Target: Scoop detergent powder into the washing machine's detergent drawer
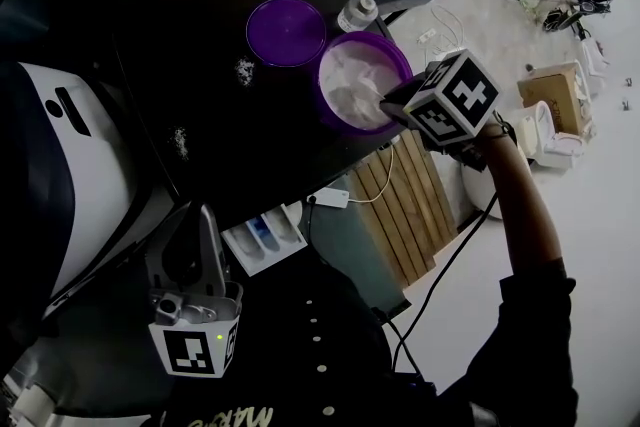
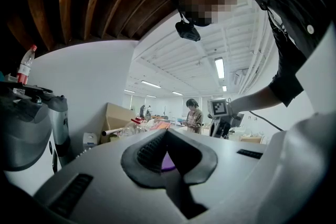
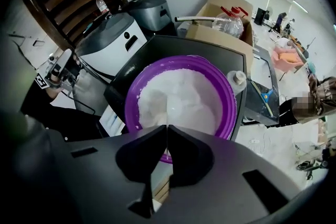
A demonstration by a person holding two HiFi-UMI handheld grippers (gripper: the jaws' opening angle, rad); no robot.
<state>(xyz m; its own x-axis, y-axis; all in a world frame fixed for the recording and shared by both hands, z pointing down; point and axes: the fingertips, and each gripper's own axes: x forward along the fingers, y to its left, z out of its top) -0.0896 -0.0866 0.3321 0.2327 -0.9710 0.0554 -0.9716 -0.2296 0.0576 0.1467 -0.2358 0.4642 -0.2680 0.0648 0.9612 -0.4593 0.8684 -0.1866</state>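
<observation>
- Right gripper: jaws pressed together, pinching thin pale handle of scoop; tips over near rim of purple tub.
- Scoop bowl sits in detergent powder inside tub.
- Tub stands on dark surface, just beside purple lid lying flat.
- Powder specks scattered on surface.
- Detergent drawer pulled out below surface front edge.
- Left gripper: jaws closed, nothing between them; held low, left of drawer, well apart from tub.
</observation>
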